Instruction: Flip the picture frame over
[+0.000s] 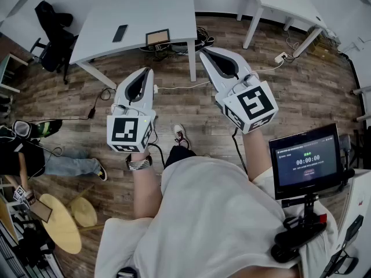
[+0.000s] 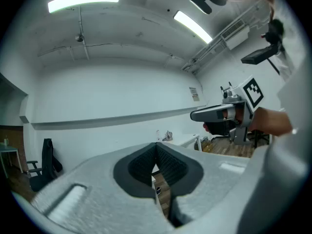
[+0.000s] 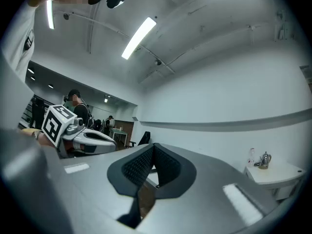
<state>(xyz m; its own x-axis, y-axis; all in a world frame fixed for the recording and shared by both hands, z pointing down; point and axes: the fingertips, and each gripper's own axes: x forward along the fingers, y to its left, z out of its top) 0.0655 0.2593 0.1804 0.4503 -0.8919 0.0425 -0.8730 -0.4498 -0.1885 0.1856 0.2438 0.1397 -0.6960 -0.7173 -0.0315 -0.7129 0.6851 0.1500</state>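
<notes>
Head view, picture frame (image 1: 157,37): lies flat by the near edge of the white desk (image 1: 145,4), upper middle of the frame; too small to tell which face is up
Neighbour: a dark phone (image 1: 120,33) lies on the same desk, left of the frame and apart from it
Left claw (image 1: 145,71): pressed together with nothing in it, held level over the wooden floor (image 1: 191,112), short of the desk edge and below the frame in the picture
Right claw (image 1: 204,52): pressed together and empty, right of the frame, near the desk leg (image 1: 192,59)
Step in hand: seemingly the approach; neither claw touches the frame
Doing it well: spread one claw before it reaches the desk, come in low at the frame's near border, and pinch only the border, not the face
Turning: lift that border and swing the frame over its far edge, the other claw bracing the far edge so it pivots rather than slides
Watch for: a push towards the phone, or a slip off the desk edge
</notes>
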